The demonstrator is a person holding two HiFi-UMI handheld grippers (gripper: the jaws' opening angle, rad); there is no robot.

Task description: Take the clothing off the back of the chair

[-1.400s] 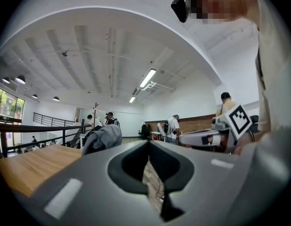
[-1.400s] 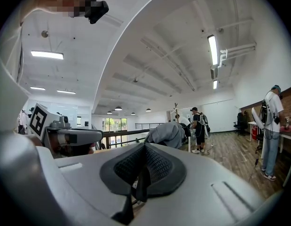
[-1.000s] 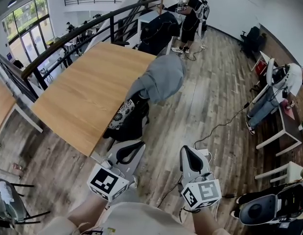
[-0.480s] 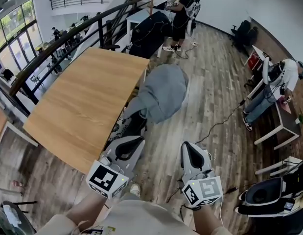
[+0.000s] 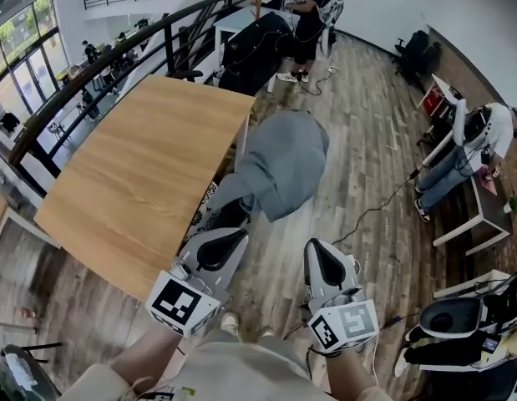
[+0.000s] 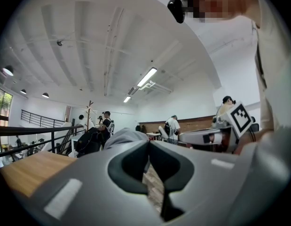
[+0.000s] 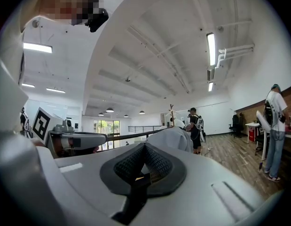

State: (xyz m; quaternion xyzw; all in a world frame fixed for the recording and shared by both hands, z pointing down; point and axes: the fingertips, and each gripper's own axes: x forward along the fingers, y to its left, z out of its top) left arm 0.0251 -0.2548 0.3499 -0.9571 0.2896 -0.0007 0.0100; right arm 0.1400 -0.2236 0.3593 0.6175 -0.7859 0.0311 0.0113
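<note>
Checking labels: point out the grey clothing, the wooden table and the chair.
grey clothing (image 5: 283,164), head view, middle of the fabric.
wooden table (image 5: 133,182), head view, bare top.
chair (image 5: 229,217), head view, dark part under the clothing.

Grey clothing (image 5: 279,167) draped over dark chair (image 5: 227,215) back, beside wooden table (image 5: 141,174)

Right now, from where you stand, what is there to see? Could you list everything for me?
table: one, light wood, left of centre
clothing: one, grey, draped over the chair back beside the table
chair: one, black, under the clothing
railing: one, dark, beyond the table
person in black: one, far end of the room
person in white top: one, by the white desks at right
cable: one, dark, across the wooden floor
left gripper: one, grey, shut, empty, bottom centre
right gripper: one, grey, shut, empty, beside it
</note>
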